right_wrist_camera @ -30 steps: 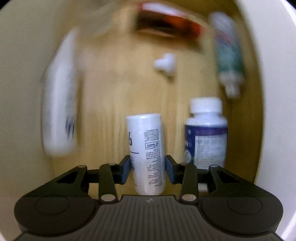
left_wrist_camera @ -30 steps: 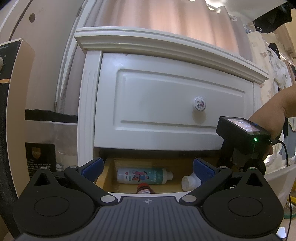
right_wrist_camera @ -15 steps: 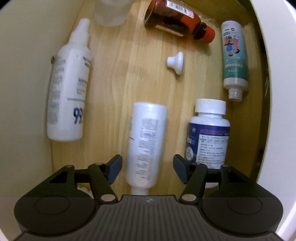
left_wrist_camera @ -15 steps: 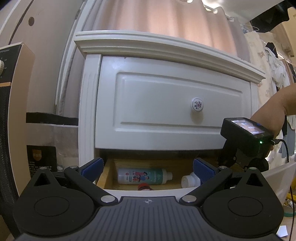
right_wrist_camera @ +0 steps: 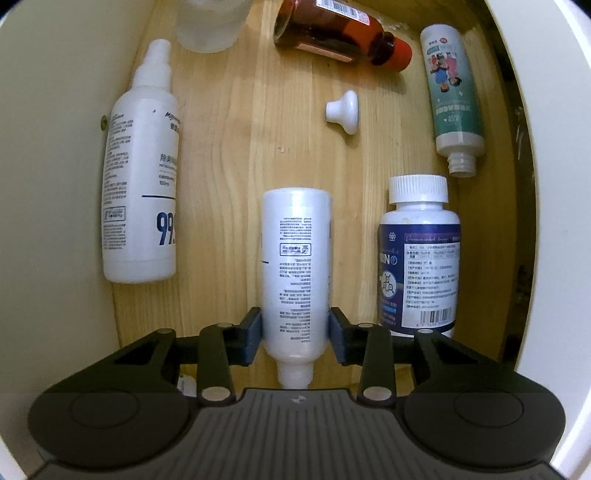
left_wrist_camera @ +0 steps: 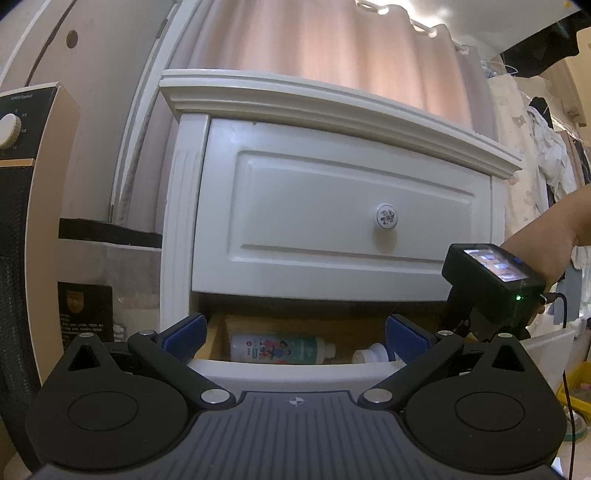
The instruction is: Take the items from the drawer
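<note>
In the right wrist view I look down into the open wooden drawer [right_wrist_camera: 229, 155]. My right gripper [right_wrist_camera: 295, 334] is shut on a white bottle [right_wrist_camera: 295, 258] that lies with its neck toward me. Around it lie a white spray bottle [right_wrist_camera: 142, 184], a blue-label pill bottle [right_wrist_camera: 419, 258], a green-label bottle [right_wrist_camera: 452, 92], a brown bottle [right_wrist_camera: 343, 33] and a loose white knob [right_wrist_camera: 345, 110]. My left gripper [left_wrist_camera: 295, 332] is open and empty in front of the drawer's white front edge [left_wrist_camera: 295, 371]. The right gripper's body [left_wrist_camera: 491, 291] shows over the drawer's right end.
A closed upper drawer [left_wrist_camera: 332, 221] with a floral knob [left_wrist_camera: 386, 216] sits above the open one. A heater with a dial [left_wrist_camera: 22, 221] stands at the left. Clothes [left_wrist_camera: 535, 147] hang at the right. A clear cup [right_wrist_camera: 210, 22] stands at the drawer's far end.
My right gripper opened around the white bottle, then closed on it again lower down. The left gripper has drifted slightly back; the brown bottle is now hidden from it.
</note>
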A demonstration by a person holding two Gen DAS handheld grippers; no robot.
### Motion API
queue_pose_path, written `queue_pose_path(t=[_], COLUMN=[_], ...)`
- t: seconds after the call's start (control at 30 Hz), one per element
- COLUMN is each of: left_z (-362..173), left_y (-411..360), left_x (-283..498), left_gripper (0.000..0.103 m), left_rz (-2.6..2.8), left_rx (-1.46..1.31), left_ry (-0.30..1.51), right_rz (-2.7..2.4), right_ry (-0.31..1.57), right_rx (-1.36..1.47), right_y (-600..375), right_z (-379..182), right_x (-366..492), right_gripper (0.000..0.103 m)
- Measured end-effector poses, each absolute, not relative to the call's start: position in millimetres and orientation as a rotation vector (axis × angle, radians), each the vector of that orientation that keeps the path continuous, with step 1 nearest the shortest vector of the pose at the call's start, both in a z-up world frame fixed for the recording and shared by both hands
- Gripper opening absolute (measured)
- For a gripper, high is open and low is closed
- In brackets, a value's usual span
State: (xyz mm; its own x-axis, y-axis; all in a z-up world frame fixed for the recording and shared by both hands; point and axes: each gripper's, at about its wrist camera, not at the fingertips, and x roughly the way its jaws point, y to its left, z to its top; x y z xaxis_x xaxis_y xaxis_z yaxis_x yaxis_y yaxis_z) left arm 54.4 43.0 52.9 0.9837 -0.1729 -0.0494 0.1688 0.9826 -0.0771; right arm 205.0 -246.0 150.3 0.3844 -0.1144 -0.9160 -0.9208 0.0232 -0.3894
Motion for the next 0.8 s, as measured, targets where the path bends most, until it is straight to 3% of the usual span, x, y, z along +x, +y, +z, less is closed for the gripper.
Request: queue_pose_path(t=[0.8], left_z=[54.1], left_y=[46.7], left_x=[42.1], left_gripper=[0.103], left_rz=[-0.200], left_rx=[-0.078], left_ry=[0.067], right_rz=[0.755], right_ry=[0.919], right_rx=[-1.470], right_y=[-264.9], right_z=[269.8], right_x=[209.5], right_gripper=[0.038])
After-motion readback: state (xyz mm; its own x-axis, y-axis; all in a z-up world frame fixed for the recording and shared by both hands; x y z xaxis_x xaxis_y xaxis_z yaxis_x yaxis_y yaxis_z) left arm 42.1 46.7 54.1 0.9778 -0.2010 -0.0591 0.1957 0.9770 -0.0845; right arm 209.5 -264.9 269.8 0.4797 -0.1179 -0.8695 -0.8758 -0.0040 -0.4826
